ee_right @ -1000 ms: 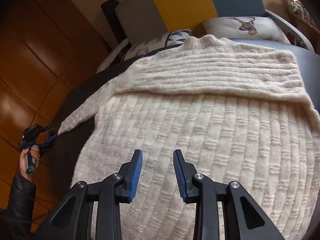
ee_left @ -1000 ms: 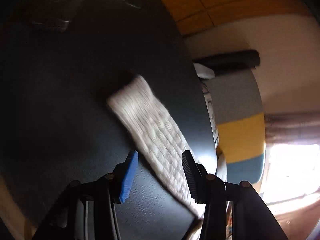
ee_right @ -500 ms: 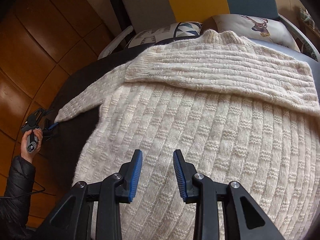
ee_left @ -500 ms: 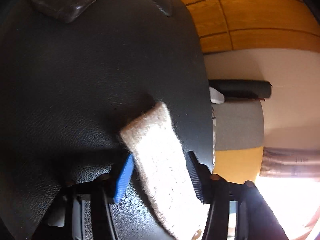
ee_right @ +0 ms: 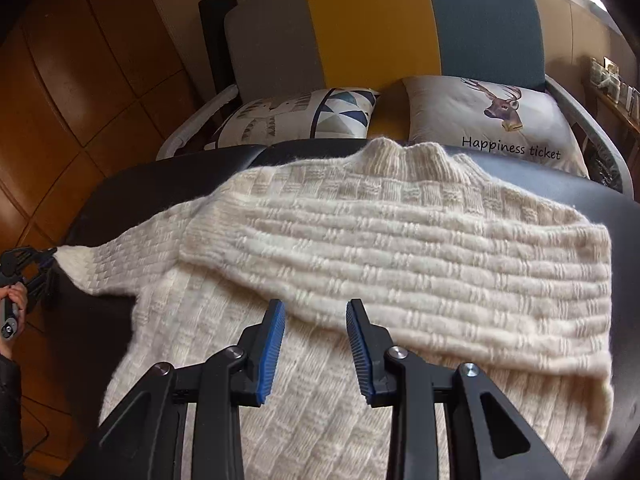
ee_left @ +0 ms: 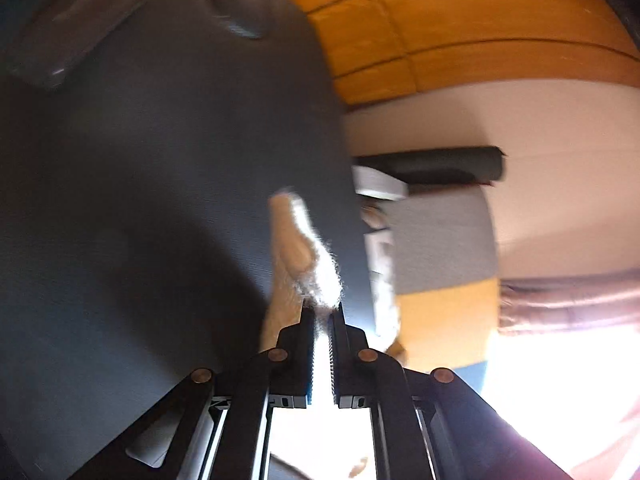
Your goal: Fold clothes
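Since the earlier frames, the left tongs (ee_left: 322, 307) have gone from straddling the sleeve cuff (ee_left: 308, 256) to pinching it, and the right-wrist view has slid up the sweater toward its collar. Now the left tongs are clamped on the cream cuff, fuzzy wool poking out between the tips at about 12 o'clock from them. In the right-wrist view those same tongs (ee_right: 50, 260) sit at 9 o'clock, gripped by a person's hand (ee_right: 12, 304), with the sleeve stretched out to them from the sweater (ee_right: 360, 248). The sweater lies flat on the black table (ee_right: 132, 196), its other sleeve folded across the chest. The right tongs (ee_right: 316, 312) hang over the sweater's body at 6 o'clock, parted, with nothing between them. Beyond the table at 12 o'clock stands a grey, yellow and blue sofa (ee_right: 372, 28) with two cushions; the right one (ee_right: 492, 120) shows a deer.
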A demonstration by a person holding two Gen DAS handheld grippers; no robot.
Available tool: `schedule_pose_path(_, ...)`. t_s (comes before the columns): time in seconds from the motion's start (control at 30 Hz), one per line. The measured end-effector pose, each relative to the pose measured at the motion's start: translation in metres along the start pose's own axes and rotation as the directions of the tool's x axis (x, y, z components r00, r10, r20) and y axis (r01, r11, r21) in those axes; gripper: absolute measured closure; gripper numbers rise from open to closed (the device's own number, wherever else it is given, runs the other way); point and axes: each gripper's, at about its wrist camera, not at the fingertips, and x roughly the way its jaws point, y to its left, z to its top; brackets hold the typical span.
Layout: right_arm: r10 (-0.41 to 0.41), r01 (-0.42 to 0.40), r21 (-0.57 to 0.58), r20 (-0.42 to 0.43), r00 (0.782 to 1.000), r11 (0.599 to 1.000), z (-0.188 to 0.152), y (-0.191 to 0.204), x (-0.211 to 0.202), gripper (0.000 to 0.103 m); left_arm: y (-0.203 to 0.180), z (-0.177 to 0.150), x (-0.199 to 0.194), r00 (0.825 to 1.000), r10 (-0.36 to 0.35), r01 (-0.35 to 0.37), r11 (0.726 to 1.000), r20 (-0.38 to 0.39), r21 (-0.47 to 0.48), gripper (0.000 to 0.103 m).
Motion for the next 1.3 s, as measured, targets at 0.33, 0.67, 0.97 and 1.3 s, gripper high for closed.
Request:
schedule_pose_path(0.33, -0.065, 0.066, 0.036, -0.046, 0.997, 0.997, 0.001, -0.032, 0.047, 0.071, -0.113, -0.023, -0.006, 0.984, -0.17, 0.177, 0.975, -0.059, 0.134, 0.097)
schedule_pose_path(0.67, -0.063, 0.062, 0.032, 0.034, 0.997, 0.998, -0.01, -0.034, 0.044, 0.071, -0.232, -0.119, 0.032, 0.929, -0.262, 0.323, 0.919, -0.262, 0.225, 0.097)
schedule_pose_path(0.97, 0.014, -0.019, 0.078, 0.066, 0.998, 0.997, -0.014, -0.047, 0.041, 0.071, -0.296, -0.254, 0.098, 0.848, -0.209, 0.381, 0.879, -0.488, 0.286, 0.097)
schedule_pose_path(1.3, 0.1, -0.114, 0.146, 0.097, 0.99, 0.983, -0.017, -0.061, 0.038, 0.073, -0.271, -0.401, 0.182, 0.722, 0.075, 0.288, 0.871, -0.688, 0.397, 0.097)
